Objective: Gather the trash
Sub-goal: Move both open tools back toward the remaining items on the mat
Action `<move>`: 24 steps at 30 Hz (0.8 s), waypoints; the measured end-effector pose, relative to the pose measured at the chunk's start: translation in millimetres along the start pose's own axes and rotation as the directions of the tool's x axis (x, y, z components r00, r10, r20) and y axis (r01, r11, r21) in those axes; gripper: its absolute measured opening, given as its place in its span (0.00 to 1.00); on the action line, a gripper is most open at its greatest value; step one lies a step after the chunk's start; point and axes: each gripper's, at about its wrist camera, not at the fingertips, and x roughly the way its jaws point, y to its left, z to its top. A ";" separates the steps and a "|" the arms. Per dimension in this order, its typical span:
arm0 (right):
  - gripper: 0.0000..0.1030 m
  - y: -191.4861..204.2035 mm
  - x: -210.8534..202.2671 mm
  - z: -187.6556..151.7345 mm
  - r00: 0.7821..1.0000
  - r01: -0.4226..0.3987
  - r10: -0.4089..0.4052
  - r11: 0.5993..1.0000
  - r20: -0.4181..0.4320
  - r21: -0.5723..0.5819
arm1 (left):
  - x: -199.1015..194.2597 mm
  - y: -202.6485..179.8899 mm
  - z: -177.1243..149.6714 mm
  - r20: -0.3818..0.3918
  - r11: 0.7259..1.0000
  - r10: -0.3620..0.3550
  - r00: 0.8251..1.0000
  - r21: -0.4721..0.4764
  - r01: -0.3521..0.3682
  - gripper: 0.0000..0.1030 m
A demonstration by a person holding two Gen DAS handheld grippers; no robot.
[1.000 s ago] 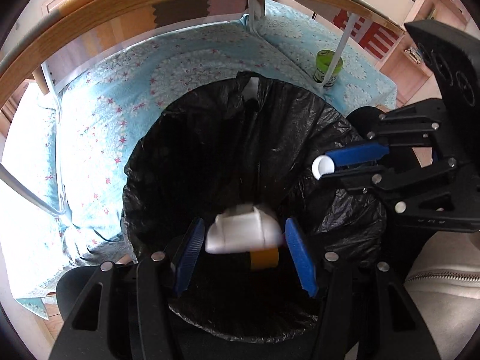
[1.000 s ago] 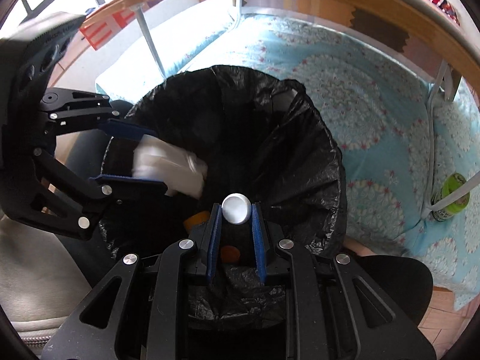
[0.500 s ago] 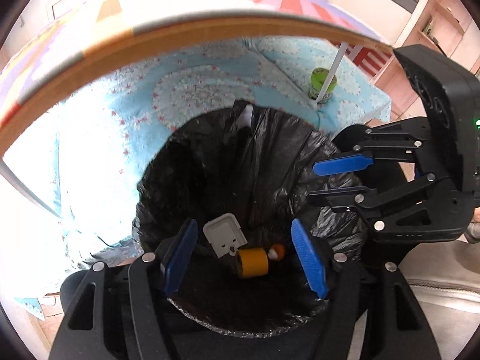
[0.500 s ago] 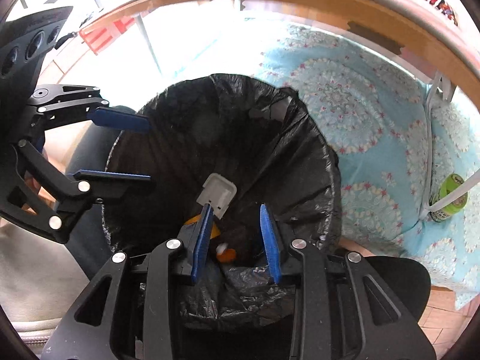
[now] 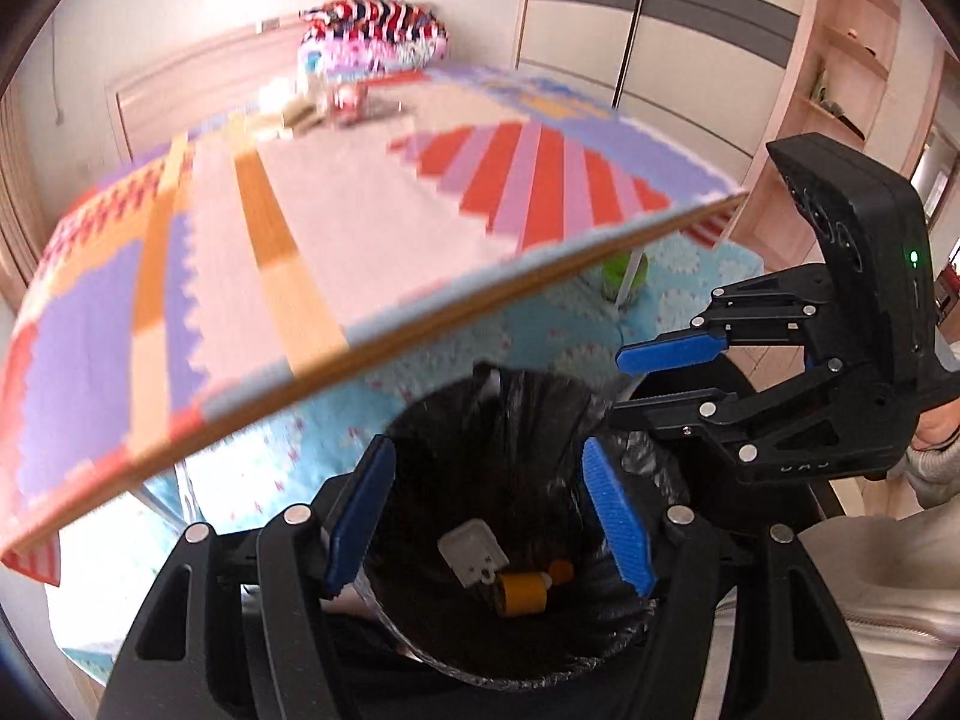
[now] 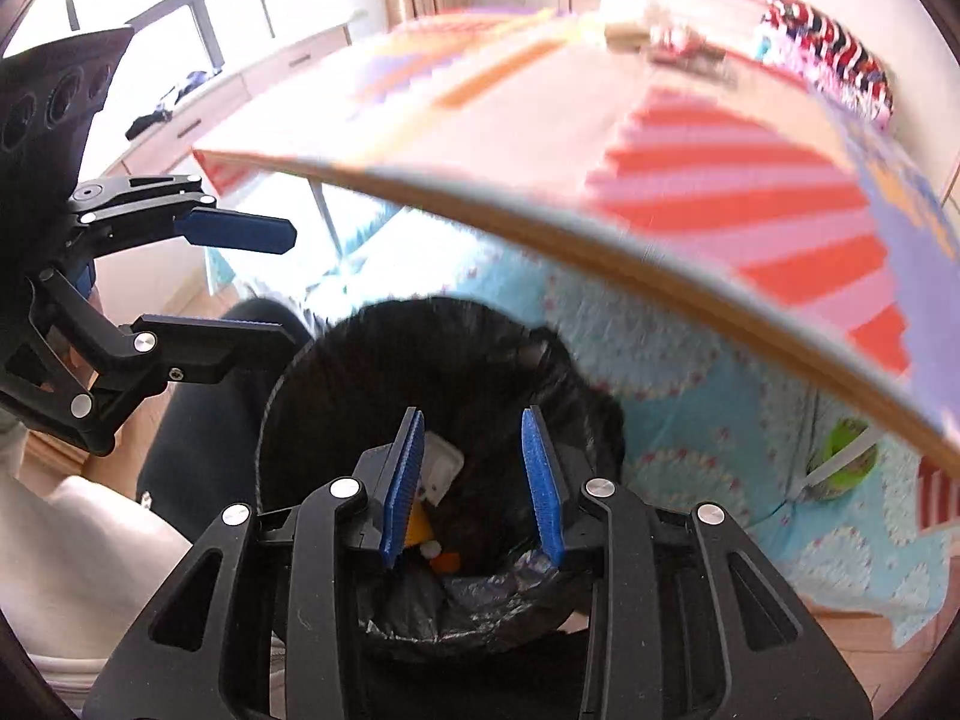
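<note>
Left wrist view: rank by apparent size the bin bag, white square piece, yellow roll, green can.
1. black bin bag
2. white square piece
3. yellow roll, green can: look alike; the can sits farther off, blurred, partly hidden.

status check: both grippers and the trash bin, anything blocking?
Left gripper open, empty. Right gripper open, empty. White square piece and yellow roll lie in the black-lined bin. Table edge overhangs close by.

Bin liner (image 5: 528,414): thin, glossy, crinkled black plastic. Above the bin, the table (image 5: 336,222): foam-like mat over a wooden edge.
</note>
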 end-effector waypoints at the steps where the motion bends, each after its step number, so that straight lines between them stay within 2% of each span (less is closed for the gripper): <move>1: 0.33 -0.9 -4.3 2.9 1.000 0.004 -0.004 1.000 0.014 -0.002 | -3.6 0.2 2.9 0.011 1.000 0.003 1.000 0.004 -0.003 0.61; 12: 0.34 -8.3 -32.1 35.2 0.993 0.035 -0.033 0.999 0.117 -0.018 | -38.5 13.5 38.6 0.117 0.999 0.047 0.992 0.016 -0.049 0.61; 24: 0.37 -27.4 -45.1 73.4 0.976 0.063 -0.061 0.998 0.208 0.001 | -54.4 40.8 89.9 0.211 0.994 0.107 0.972 0.005 -0.111 0.61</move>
